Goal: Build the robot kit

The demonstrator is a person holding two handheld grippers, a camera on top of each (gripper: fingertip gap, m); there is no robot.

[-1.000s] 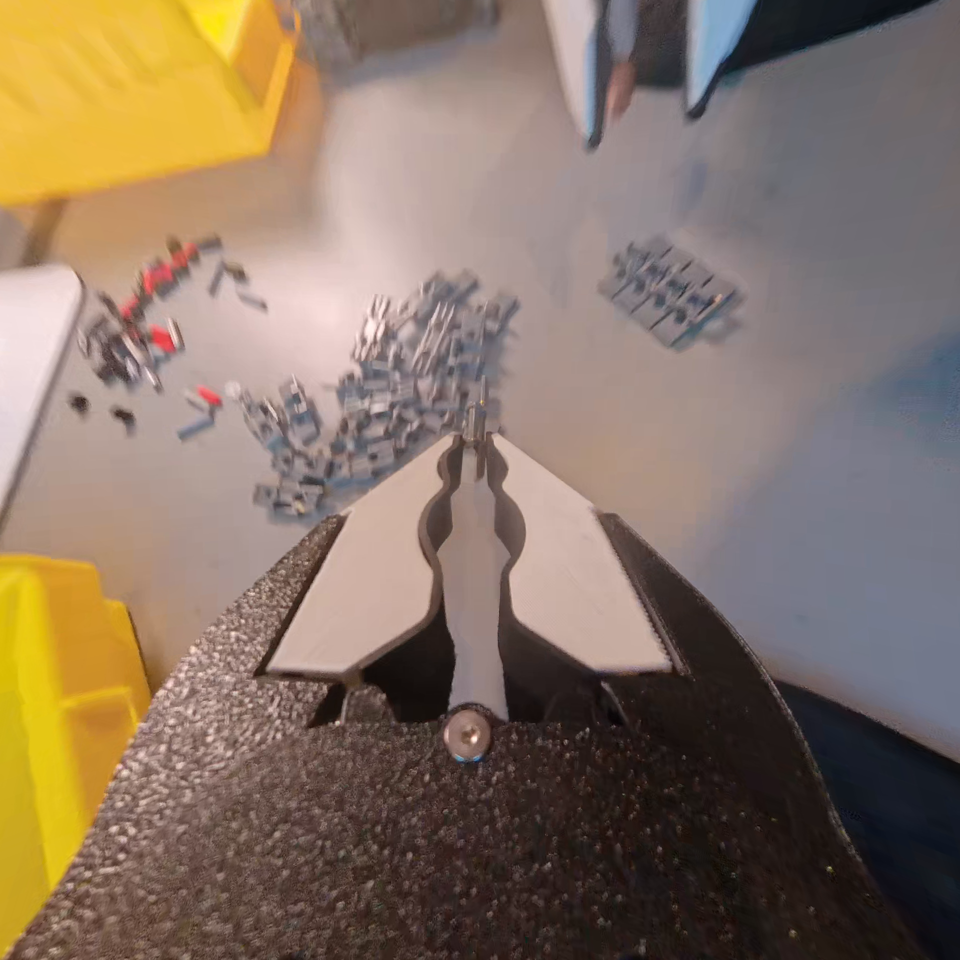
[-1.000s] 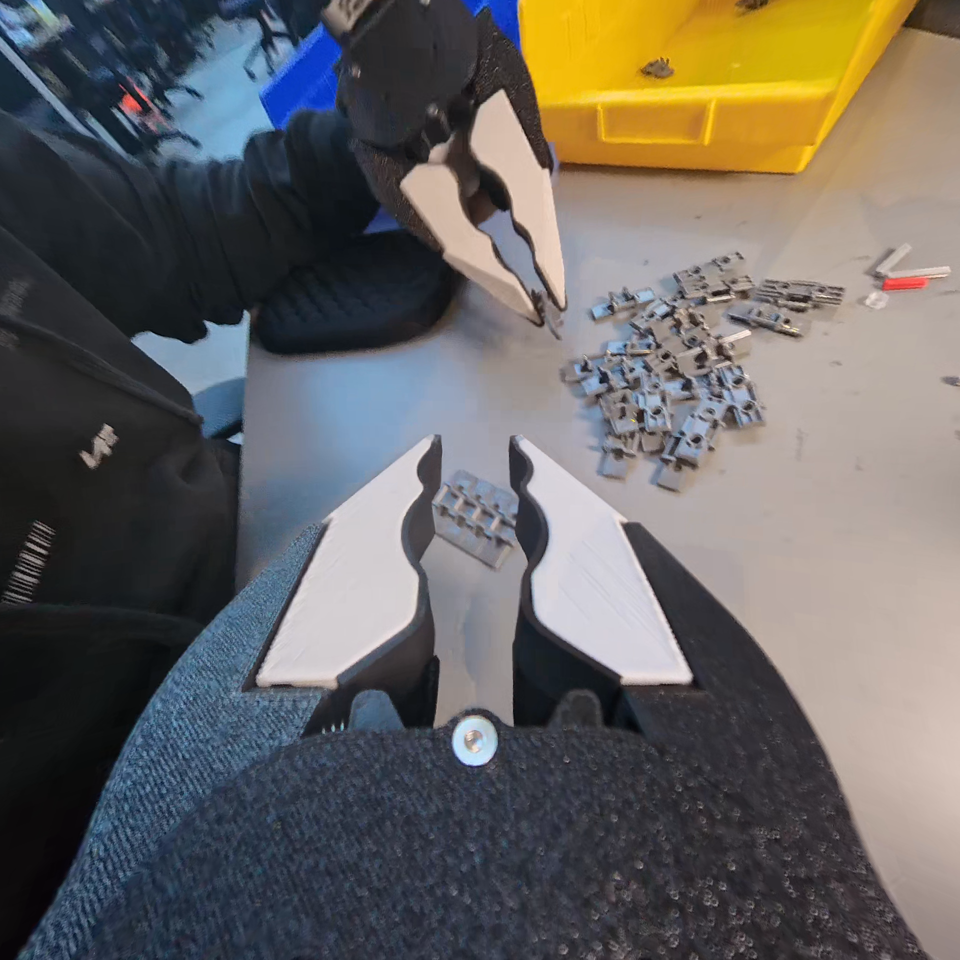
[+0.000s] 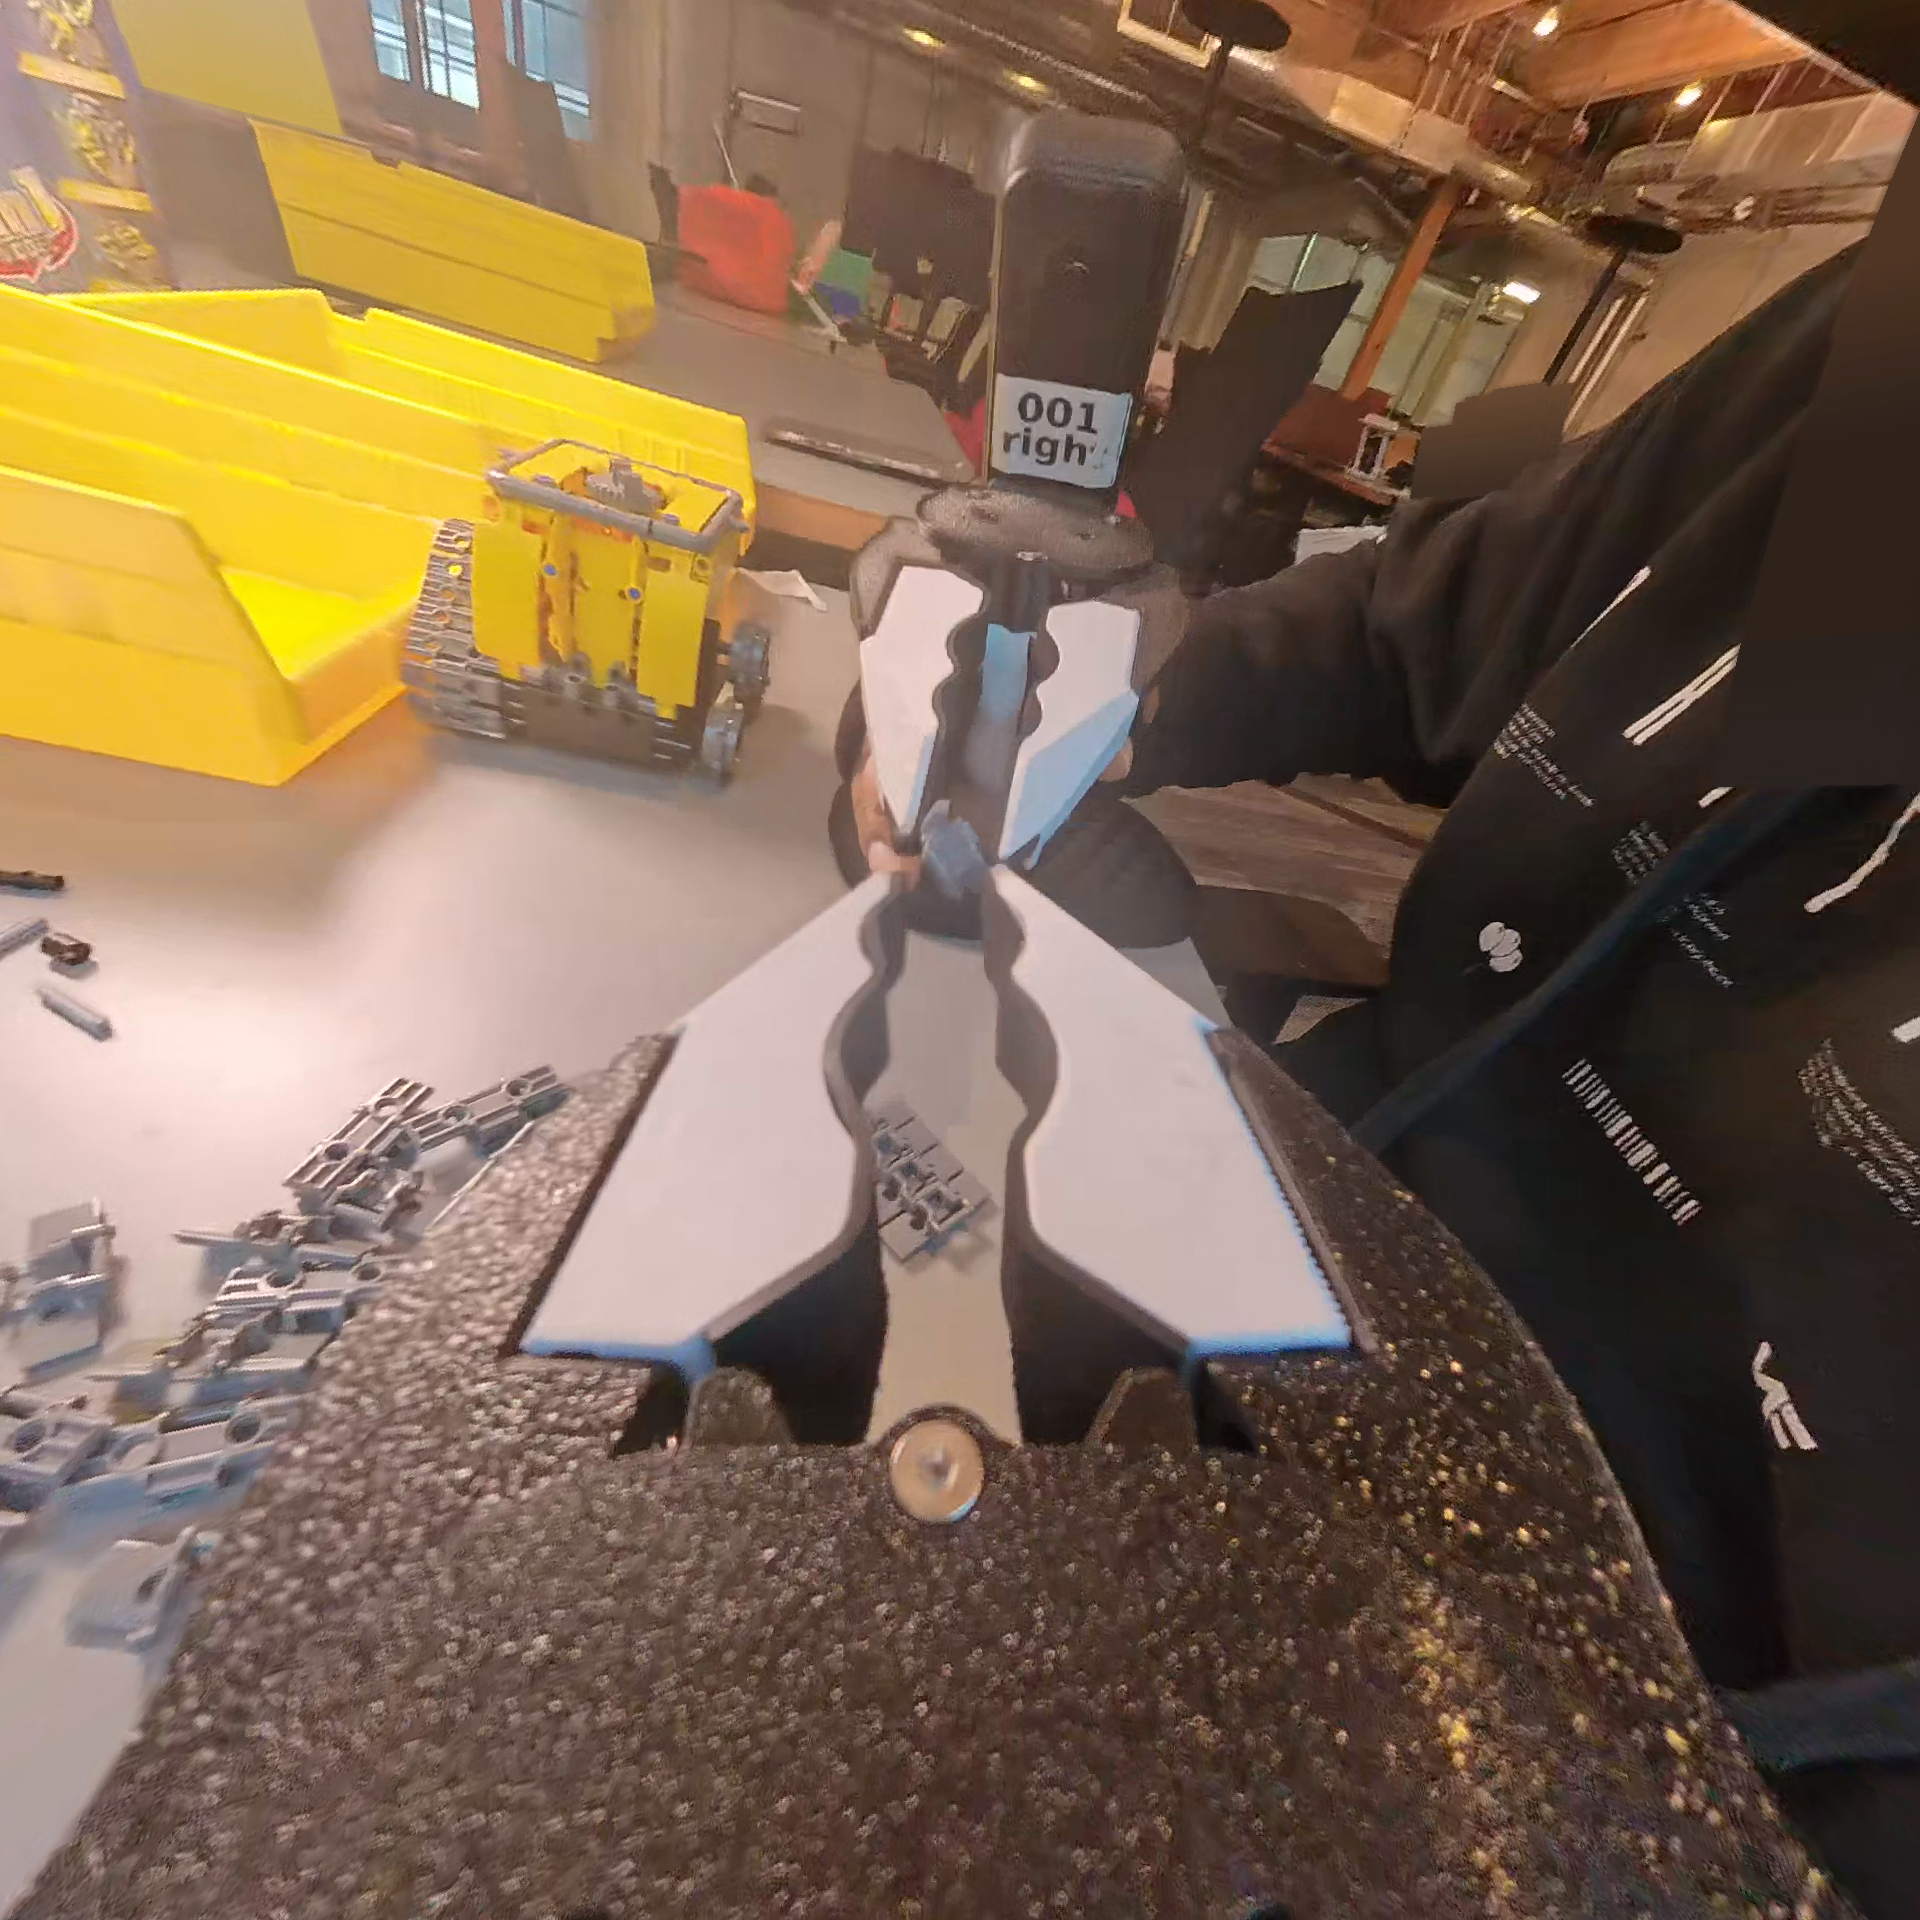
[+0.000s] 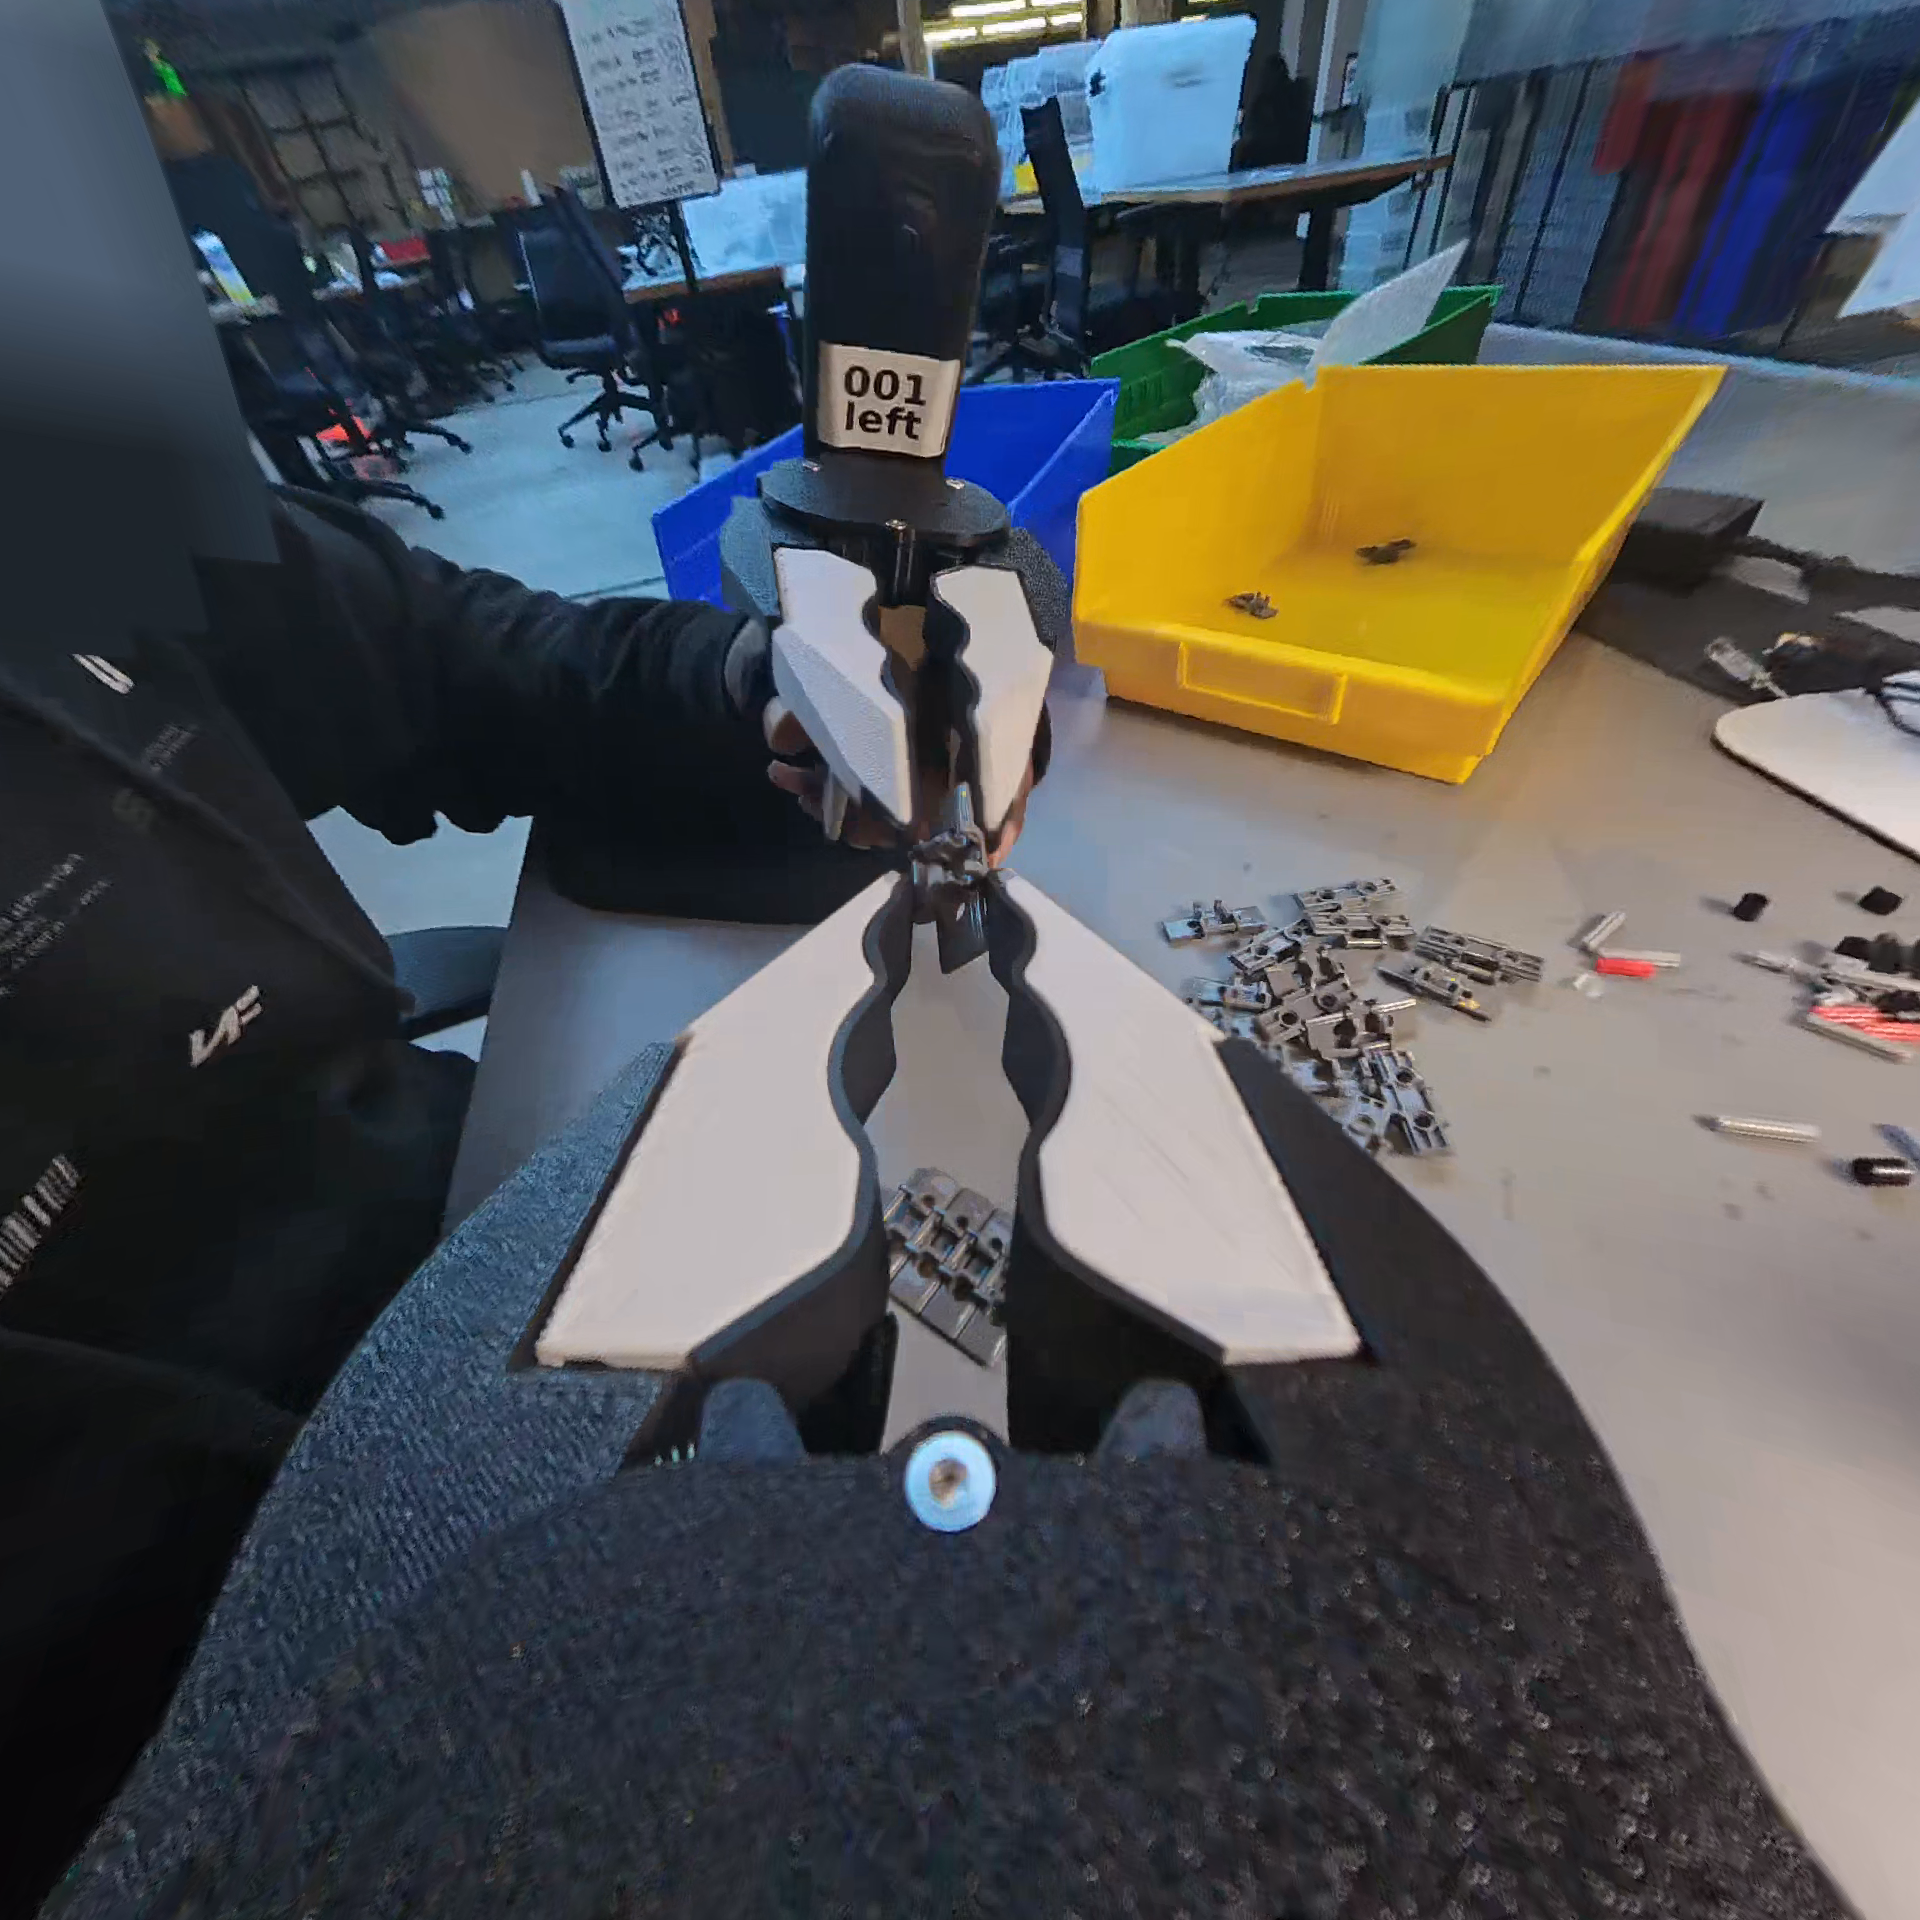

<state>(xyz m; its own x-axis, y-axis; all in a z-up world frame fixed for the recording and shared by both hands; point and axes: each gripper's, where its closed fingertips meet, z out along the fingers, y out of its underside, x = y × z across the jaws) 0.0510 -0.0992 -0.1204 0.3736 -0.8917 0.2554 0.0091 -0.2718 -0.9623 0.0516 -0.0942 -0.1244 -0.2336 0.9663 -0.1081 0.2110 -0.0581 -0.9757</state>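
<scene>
Grey plastic track links were what both tools met over. The left gripper (image 3: 940, 883) and the right gripper (image 4: 951, 883) faced each other tip to tip above the grey table (image 3: 364, 935), each clenched on a small grey track link (image 3: 951, 847) held up between them; in the right wrist view the pinched pieces (image 4: 951, 883) showed as a dark knot at the meeting tips, and whether they were one joined piece or two could not be told. Below the tips, on the table and seen through the gap of each tool's fingers, lay a short assembled track strip (image 4: 951, 1262). A loose pile of track links (image 4: 1340, 997) lay well off to the right gripper's right. Farther off stood a yellow tracked brick vehicle (image 3: 592, 613) beside yellow bins (image 3: 156, 603); another yellow bin (image 4: 1382, 561) stood beyond the pile.
</scene>
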